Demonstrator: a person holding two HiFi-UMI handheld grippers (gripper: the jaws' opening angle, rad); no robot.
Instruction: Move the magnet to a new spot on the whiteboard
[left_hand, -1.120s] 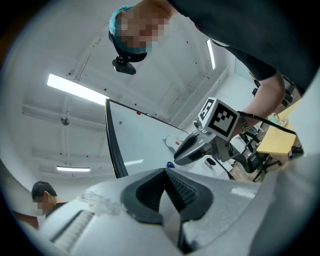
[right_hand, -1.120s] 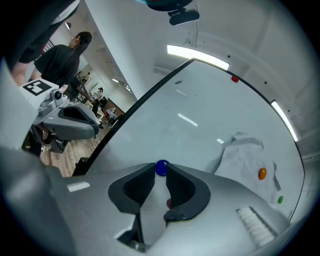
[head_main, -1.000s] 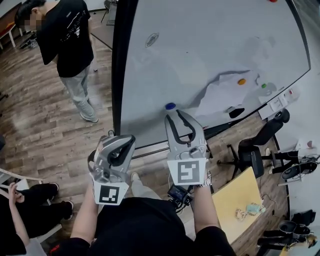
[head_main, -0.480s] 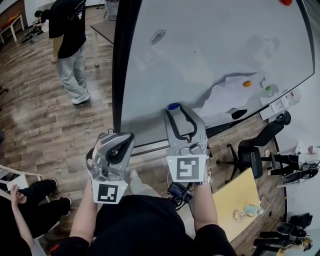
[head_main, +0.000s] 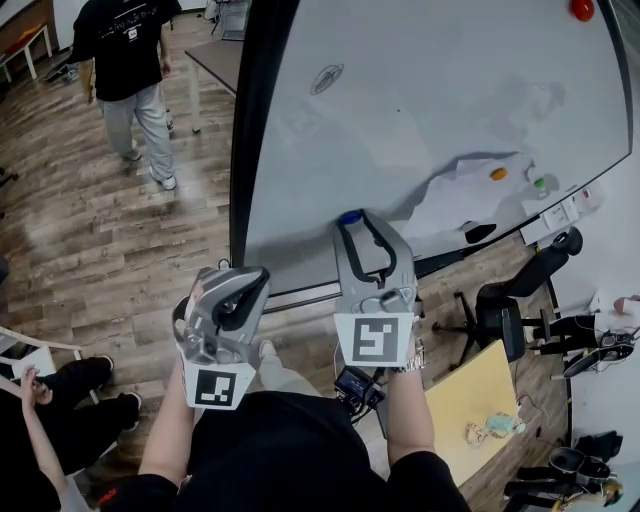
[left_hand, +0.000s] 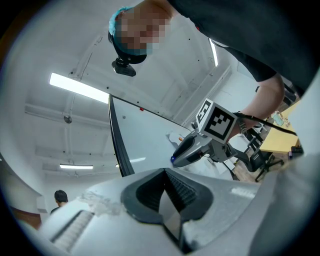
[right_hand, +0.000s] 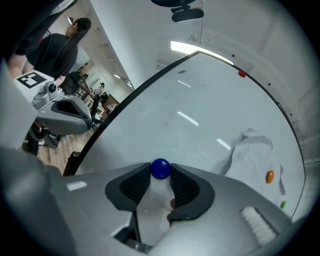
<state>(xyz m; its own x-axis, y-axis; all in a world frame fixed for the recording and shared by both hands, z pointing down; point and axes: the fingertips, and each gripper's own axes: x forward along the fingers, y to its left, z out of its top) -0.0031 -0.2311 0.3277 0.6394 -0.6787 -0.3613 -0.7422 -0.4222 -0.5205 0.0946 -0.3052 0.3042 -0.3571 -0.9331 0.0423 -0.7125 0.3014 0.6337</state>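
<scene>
A round blue magnet (head_main: 349, 216) (right_hand: 160, 168) sits low on the whiteboard (head_main: 420, 120) (right_hand: 200, 115), near its dark left frame. My right gripper (head_main: 355, 218) (right_hand: 160, 173) reaches up to the board. Its jaws are closing, with the magnet between their tips and touching both pads. My left gripper (head_main: 260, 275) (left_hand: 165, 175) hangs lower left, off the board, shut and empty.
A white paper sheet (head_main: 465, 190) is held on the board by an orange magnet (head_main: 498, 173) and a green one (head_main: 540, 182); a red magnet (head_main: 582, 10) sits top right. A person (head_main: 130, 50) stands at upper left. An office chair (head_main: 510, 300) and a yellow table (head_main: 480, 400) are at right.
My right gripper moved up to the blue magnet, which now lies between its jaw tips. The standing person walked further away. The left gripper barely moved.
</scene>
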